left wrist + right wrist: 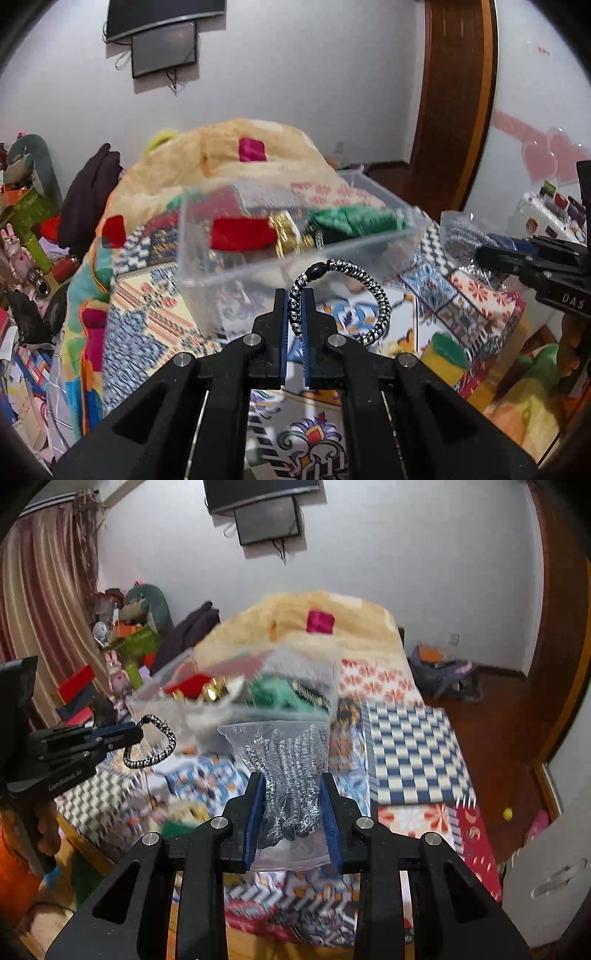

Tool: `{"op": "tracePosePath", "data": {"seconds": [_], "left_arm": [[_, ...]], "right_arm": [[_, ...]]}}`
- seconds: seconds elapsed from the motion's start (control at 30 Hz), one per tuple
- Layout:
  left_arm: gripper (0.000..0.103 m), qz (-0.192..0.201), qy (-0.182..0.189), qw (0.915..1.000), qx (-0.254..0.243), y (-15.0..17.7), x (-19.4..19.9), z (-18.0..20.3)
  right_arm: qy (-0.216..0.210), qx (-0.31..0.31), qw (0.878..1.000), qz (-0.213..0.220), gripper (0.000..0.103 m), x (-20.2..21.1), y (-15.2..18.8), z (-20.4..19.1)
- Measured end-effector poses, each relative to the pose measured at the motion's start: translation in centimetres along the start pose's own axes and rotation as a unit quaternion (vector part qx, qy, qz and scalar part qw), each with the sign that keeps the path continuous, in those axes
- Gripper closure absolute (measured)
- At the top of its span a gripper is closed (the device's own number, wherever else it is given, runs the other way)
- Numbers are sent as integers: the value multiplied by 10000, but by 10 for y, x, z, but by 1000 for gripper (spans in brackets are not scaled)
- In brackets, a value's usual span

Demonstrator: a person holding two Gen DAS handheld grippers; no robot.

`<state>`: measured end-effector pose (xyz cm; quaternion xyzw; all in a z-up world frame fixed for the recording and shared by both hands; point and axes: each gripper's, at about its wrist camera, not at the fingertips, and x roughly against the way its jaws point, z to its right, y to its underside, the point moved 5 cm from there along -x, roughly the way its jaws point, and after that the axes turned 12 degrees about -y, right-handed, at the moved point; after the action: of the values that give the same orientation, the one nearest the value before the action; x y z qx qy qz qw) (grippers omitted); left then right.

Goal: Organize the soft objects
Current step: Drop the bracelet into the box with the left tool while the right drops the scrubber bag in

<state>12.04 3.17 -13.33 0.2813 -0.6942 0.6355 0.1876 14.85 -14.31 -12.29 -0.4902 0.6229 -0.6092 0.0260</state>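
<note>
Above the patterned bedspread point(369, 413), both grippers hang with a catch apiece. The left gripper point(294, 314) has its jaws pinched tight on a black-and-white braided cord loop point(369, 295); one side of the loop runs between the blue pads and the rest arcs out to the right, free in the air. The right gripper point(293, 801) is clamped on a clear plastic bag of speckled grey knit pieces point(288, 760), which look like gloves. The bag bulges up and away from the pads, and its lower edge trails back under them.

The step in hand seems to be the carry: both soft things are picked up and clear of the bed, and neither is yet put away. The likely goal is the clear plastic bin point(258, 266), which sits on the bed just beyond both grippers and already holds red and green fabric and something gold. In the left wrist view it lies straight ahead, past the loop; in the right wrist view it is ahead and slightly left, behind the bag.

The next move calls for bringing each gripper forward over the bin's near rim before letting go. The bag is slack and slippery, so it could sag or catch on the rim. The loop is light and may cling to a pad on release. The grippers are near each other, the left one showing at the left edge of the right wrist view, so going one at a time would avoid a knock.
</note>
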Motion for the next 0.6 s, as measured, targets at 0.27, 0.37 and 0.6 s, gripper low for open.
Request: {"op": "tracePosePath", "data": {"seconds": [0.27,0.37,0.6], "left_arm": [[98,349,-205,9990,189,-41,3,-22],[98,394,-183,9987,281,-55,-4,-26],[98,413,-255,9986,230,-70,-27,-21]], "right_arm": [[-17,243,9983,525,75,-8,-53,-16],[-29,247,9979,598,75,-18,-65,-17],[8,287,9987,428,75,-50,-77,-14]]}}
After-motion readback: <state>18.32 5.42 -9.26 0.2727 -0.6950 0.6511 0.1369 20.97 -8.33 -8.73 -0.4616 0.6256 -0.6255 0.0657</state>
